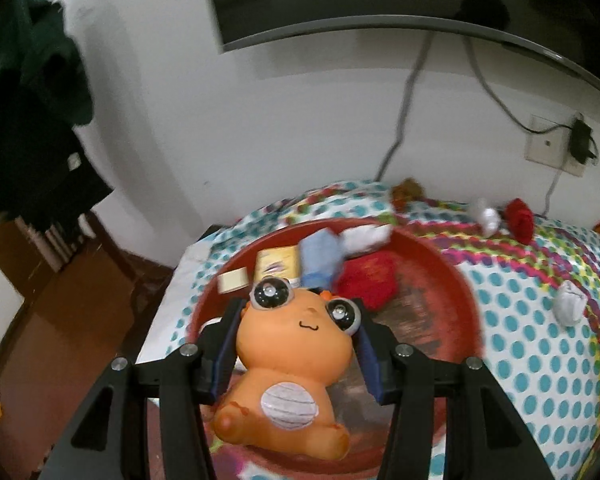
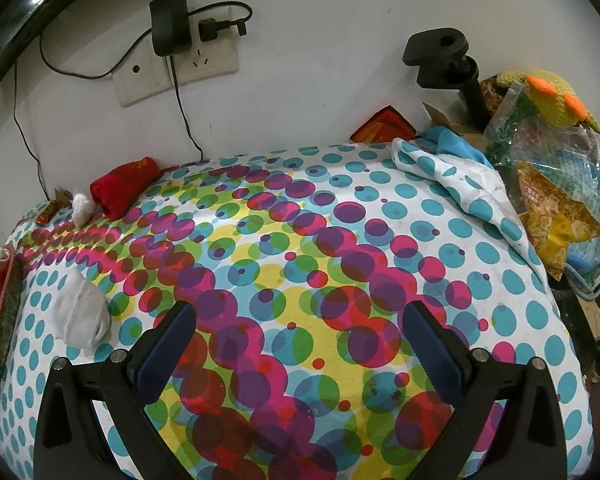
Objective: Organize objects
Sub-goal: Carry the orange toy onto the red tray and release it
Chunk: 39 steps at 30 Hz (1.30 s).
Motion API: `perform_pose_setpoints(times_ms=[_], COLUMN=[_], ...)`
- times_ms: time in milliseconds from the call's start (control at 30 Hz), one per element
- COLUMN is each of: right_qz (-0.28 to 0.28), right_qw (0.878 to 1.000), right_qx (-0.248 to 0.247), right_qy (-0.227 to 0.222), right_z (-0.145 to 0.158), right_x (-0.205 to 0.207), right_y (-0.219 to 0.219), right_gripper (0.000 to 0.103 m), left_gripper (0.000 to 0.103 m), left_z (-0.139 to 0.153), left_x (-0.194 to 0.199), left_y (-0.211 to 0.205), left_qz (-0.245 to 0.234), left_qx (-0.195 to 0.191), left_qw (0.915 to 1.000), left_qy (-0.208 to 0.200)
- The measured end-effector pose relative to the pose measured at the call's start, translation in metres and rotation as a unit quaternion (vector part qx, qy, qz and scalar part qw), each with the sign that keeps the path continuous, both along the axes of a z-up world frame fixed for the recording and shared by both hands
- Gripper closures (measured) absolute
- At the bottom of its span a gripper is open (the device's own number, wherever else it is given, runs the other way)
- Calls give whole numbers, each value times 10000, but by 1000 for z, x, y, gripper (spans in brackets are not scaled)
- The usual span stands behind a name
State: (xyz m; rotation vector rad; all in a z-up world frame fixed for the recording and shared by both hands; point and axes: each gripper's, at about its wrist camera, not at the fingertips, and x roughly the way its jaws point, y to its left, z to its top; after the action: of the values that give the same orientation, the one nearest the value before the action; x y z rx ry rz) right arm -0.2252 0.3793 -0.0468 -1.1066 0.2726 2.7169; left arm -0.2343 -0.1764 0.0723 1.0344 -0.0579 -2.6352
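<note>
While the left tongs [image 1: 296, 344] are clamping the orange toy [image 1: 288, 364] above the red bowl [image 1: 440, 276], lowering before releasing is wisest; the right tongs [image 2: 296, 344] are hanging apart, empty.

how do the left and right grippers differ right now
The left gripper is shut on the orange toy; the right gripper is open and holds nothing. The left hangs over the red basin; the right hangs over bare dotted cloth. Both have black frames and blue pads.
</note>
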Motion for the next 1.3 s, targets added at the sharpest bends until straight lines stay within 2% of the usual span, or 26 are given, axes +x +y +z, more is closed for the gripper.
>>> perform_pose_setpoints(times_ms=[200,400,567,700,767,967,1300], right_qz=[3,6,-1,-3,-8,-12,-17], right_qw=[10000,10000,10000,10000,10000,10000,10000], right_qx=[18,57,76,74,80,75,90], right_qy=[-6,-23,-26,-21,-22,-29,-35], right_z=[-1,-2,-1,-1,0,0,-1], right_x=[-1,-2,-2,-3,-3,-3,-3], right_y=[0,-1,-2,-2,-1,-3,-3], right_gripper=[0,0,0,0,0,0,0], left_gripper=[51,51,51,50,50,50,50], left_z=[-15,-29,-32,-38,-44,-70,-103], left_x=[19,25,15,3,-4,-25,-38], left_y=[-45,-54,-31,13,28,47,46], left_qz=[313,322,13,-513,-622,-606,-531], left_qx=[200,306,515,397,408,447,421], left_qw=[9992,9987,9984,9973,9963,9945,9924], left_qy=[-153,-259,-240,-331,-434,-724,-1028])
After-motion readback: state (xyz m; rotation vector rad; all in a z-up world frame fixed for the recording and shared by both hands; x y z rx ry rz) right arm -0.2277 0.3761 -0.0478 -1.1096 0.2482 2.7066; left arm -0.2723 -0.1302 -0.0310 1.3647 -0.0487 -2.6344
